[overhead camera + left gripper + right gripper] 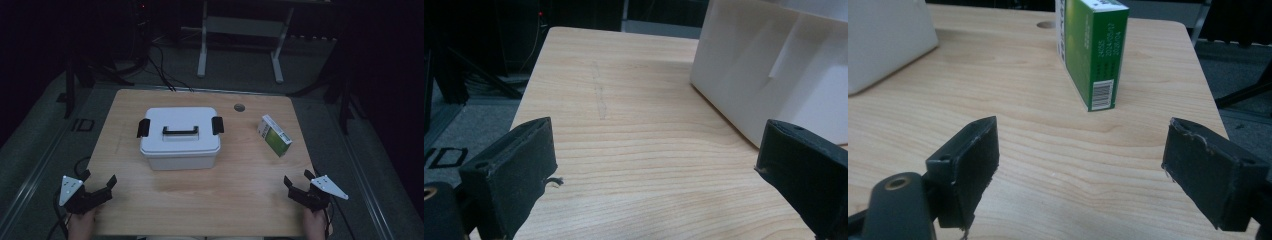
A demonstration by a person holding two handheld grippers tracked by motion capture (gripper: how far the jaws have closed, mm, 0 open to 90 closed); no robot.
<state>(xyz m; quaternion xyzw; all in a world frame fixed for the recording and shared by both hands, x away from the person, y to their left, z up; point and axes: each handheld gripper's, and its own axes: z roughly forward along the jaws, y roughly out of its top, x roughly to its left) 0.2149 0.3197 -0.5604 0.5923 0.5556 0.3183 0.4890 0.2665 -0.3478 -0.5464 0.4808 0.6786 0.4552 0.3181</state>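
Left gripper (pixel 97 182), right gripper (pixel 299 179): fingers wide apart, empty (storage box (pixel 180 137) between, farther back).

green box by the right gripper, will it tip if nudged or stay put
The green box stands on a narrow edge on the table, so a nudge against its broad face would probably topple it. It looks like thin carton, likely light and crushable. The right gripper is open, apart from it.

The storage box (pixel 180 137) was white with 2 black latches (pixel 143 127) and a black handle (pixel 180 131). The carton (pixel 274 135) was green and white, the table (pixel 200 195) pale woodgrain, both grippers black.
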